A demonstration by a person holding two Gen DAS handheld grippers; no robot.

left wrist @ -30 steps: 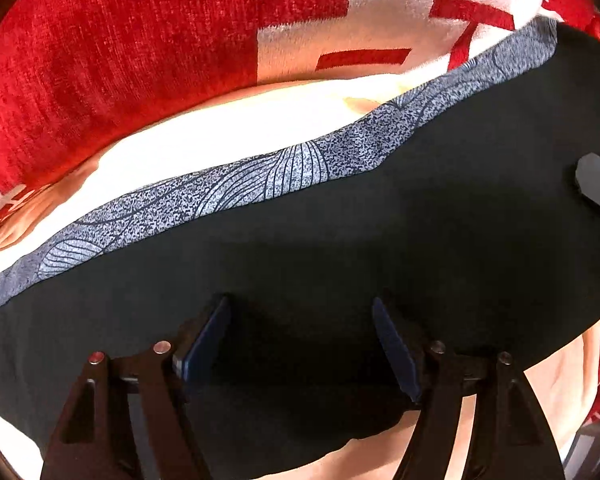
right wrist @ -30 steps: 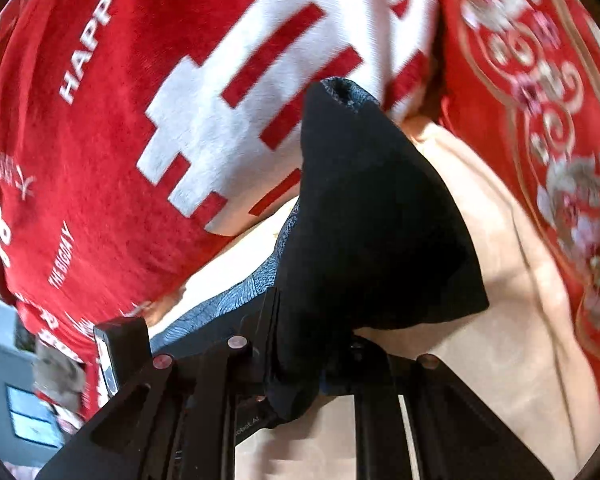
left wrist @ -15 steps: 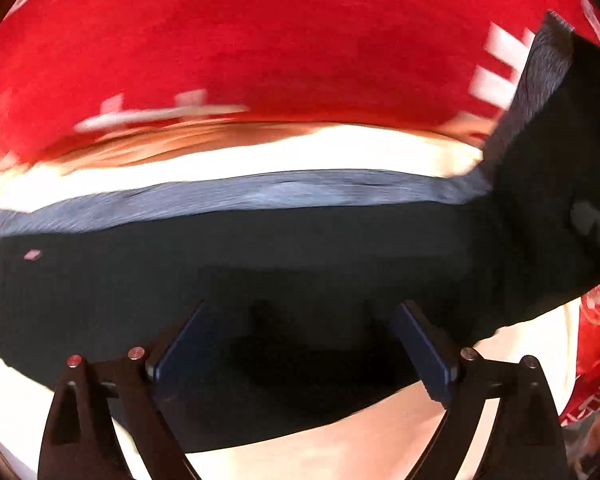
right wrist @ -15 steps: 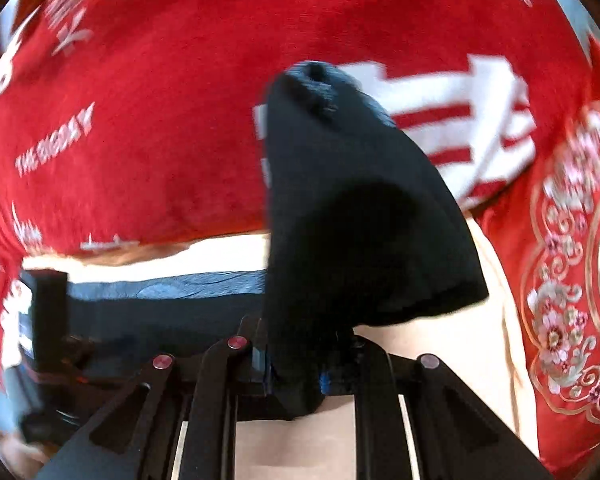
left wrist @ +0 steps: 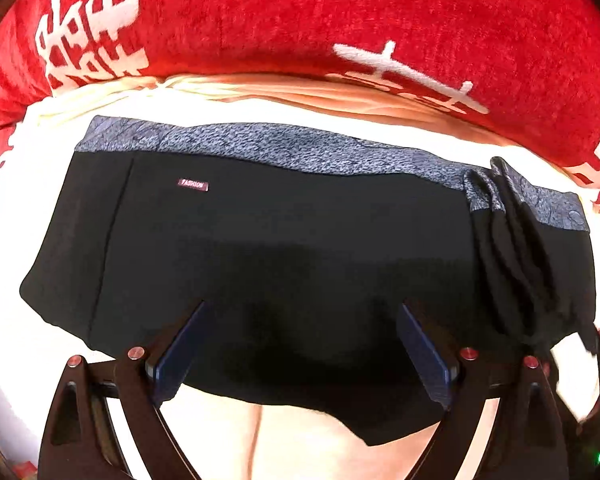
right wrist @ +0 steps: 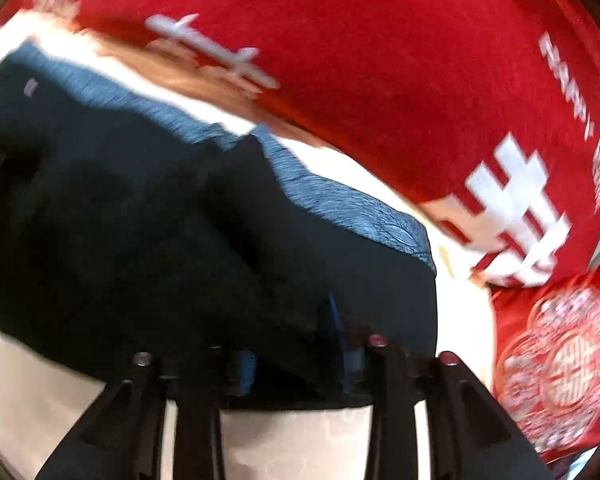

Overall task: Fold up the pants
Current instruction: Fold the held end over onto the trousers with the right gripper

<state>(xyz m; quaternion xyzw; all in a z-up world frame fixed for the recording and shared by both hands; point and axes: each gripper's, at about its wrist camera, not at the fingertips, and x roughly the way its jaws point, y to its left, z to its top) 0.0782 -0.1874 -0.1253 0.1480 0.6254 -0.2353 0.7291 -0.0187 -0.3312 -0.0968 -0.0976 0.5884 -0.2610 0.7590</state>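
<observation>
The black pants lie folded flat on a cream sheet, with a blue-grey patterned band along their far edge and a small label near the left end. A creased flap rests doubled over their right end. My left gripper hangs open above the near edge with nothing between its pads. In the blurred right wrist view the pants fill the left half. My right gripper is low over their right end, its jaws opening, with black cloth lying loose between them.
A red plush blanket with white characters is bunched along the far side of the sheet. A red embroidered cushion sits to the right. Bare cream sheet shows in front of the pants.
My right gripper swung left with the pants' end shut in it and lowered it onto the pants; its jaws now stand apart. My left gripper opened wider and slid left along the pants.
</observation>
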